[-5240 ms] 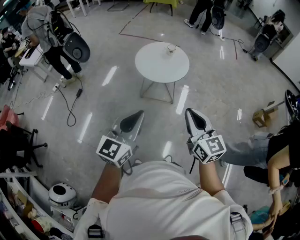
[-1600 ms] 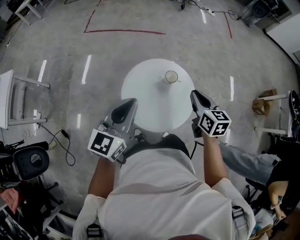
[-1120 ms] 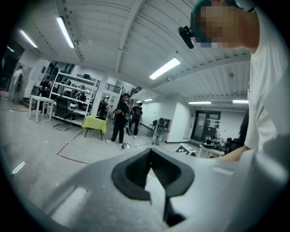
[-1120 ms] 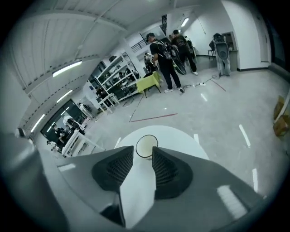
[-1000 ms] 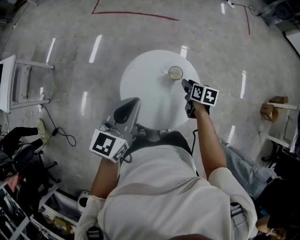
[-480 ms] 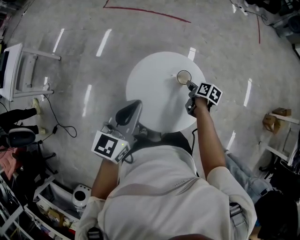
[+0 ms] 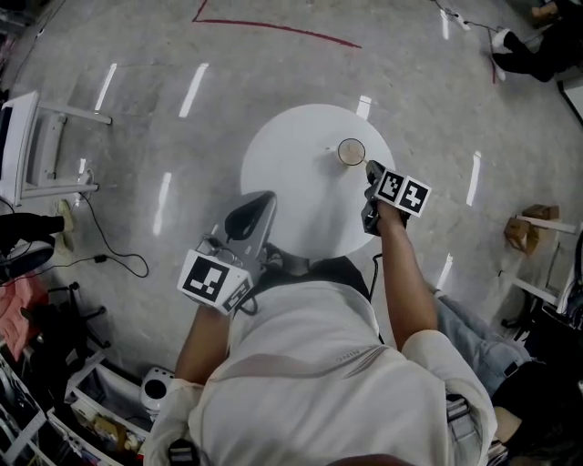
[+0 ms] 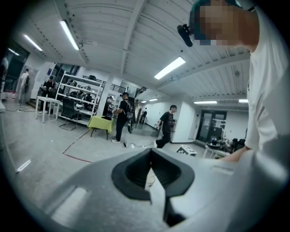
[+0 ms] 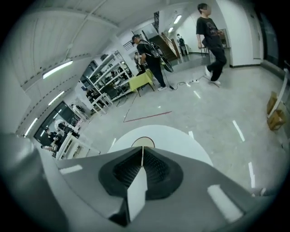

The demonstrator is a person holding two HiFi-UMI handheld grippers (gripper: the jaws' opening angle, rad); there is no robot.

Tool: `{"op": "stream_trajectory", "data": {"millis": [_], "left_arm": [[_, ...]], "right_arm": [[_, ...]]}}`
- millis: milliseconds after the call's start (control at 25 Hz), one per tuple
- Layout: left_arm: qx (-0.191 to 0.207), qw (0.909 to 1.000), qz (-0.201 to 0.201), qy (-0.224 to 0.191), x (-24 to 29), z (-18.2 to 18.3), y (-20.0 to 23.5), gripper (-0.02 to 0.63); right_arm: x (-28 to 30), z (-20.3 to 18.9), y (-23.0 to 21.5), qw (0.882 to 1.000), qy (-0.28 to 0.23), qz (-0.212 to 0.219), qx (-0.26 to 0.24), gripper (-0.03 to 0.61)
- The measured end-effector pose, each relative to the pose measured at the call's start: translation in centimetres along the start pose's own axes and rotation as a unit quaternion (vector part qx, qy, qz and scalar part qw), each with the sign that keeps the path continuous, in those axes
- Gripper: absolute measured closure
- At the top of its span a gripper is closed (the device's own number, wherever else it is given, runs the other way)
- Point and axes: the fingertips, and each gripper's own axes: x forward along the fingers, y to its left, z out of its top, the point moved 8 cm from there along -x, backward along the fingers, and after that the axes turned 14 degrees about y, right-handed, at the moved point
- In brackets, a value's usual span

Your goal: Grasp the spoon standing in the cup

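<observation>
- The cup (image 7: 351,152) stands on the round white worktop (image 7: 291,196), toward the edge farthest from the person (image 7: 319,382).
- The spoon (image 7: 331,148) shows in the head view only as a thin sliver at the cup's rim, on the side away from the right gripper. It is too small to make out more of it.
- The right gripper (image 9: 142,150) is held out over the worktop with its tips right at the cup's near rim.
- Its fingers are pressed together. In the right gripper view a thin pale line runs between the tips, just in front of the cup's mouth. Whether that line is the spoon's handle or a bare slit cannot be told.
- The left gripper (image 8: 151,153) hangs well back from the cup, by the worktop's near edge and close to the person's body.
- Its fingers meet at the tips with only a narrow slit behind them, and nothing is between them.
- A red line (image 7: 273,27) marks the floor beyond the cup.
- A black cable (image 7: 118,250) lies on the floor well off to the cup's left.
</observation>
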Motion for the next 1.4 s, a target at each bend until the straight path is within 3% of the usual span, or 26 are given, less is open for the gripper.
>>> {"op": "stream_trajectory", "data": {"millis": [200, 360, 480, 680, 1000, 1160, 1400], "left_arm": [[0.015, 0.9996, -0.019, -0.014, -0.5, 1.3, -0.7, 0.611], [0.032, 0.9985, -0.035, -0.029, -0.7, 2.7, -1.9, 0.611], [0.044, 0.9971, -0.048, -0.040, -1.1, 3.9, -3.4, 0.611], [0.063, 0.9941, -0.064, -0.060, -1.7, 6.0, -5.5, 0.611], [0.100, 0.9881, -0.080, -0.086, -2.7, 8.7, -8.4, 0.611], [0.111, 0.9862, -0.084, -0.090, -2.9, 9.5, -10.2, 0.611], [0.119, 0.9856, -0.083, -0.086, -2.7, 10.0, -11.4, 0.611]], "right_arm": [[-4.9, -0.4, 2.6, 0.996, -0.050, -0.011, -0.074, 0.569], [-10.1, -0.9, 5.0, 0.983, -0.105, -0.016, -0.150, 0.569], [-14.6, -1.7, 6.8, 0.974, -0.148, 0.005, -0.173, 0.569], [-21.9, -2.8, 9.6, 0.948, -0.233, 0.045, -0.213, 0.569], [-30.3, -4.7, 12.0, 0.903, -0.332, 0.053, -0.269, 0.569], [-32.0, -5.2, 11.7, 0.894, -0.345, 0.048, -0.283, 0.569], [-32.3, -5.3, 10.6, 0.895, -0.344, 0.046, -0.281, 0.568]]}}
